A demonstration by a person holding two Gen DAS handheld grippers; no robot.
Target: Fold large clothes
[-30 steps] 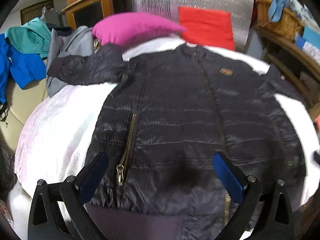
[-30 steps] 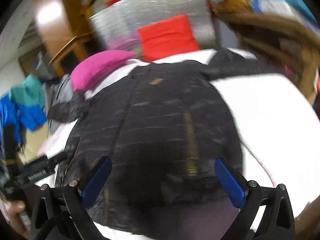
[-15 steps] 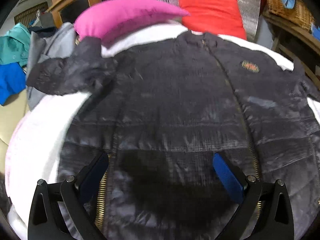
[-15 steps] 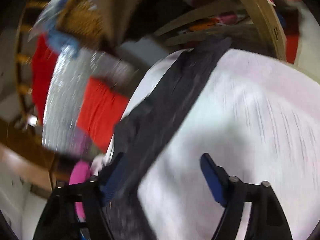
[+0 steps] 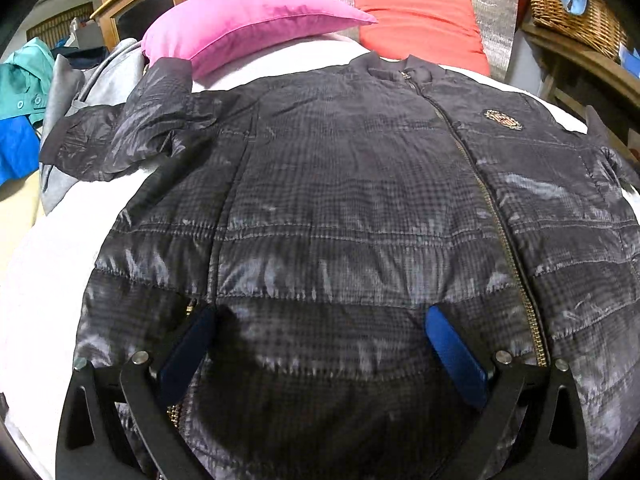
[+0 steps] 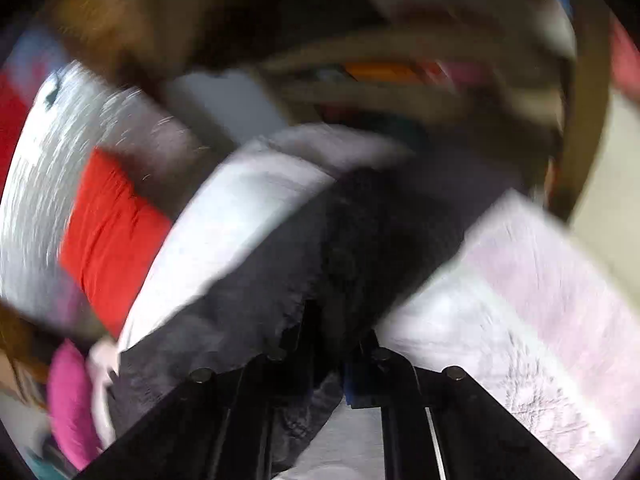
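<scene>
A black quilted jacket lies front up and zipped on a white bed cover. Its collar points away, and its left sleeve is bunched beside the body. My left gripper is open and empty, low over the jacket's lower front. In the blurred right wrist view my right gripper is shut on the jacket's right sleeve, which lies across the white cover.
A pink pillow and a red cushion lie beyond the collar. A pile of grey, teal and blue clothes sits at the left. A wooden shelf with a wicker basket stands at the right.
My right gripper swung from over the jacket's hem to the right sleeve and closed on it. My left gripper moved forward and lower over the jacket.
</scene>
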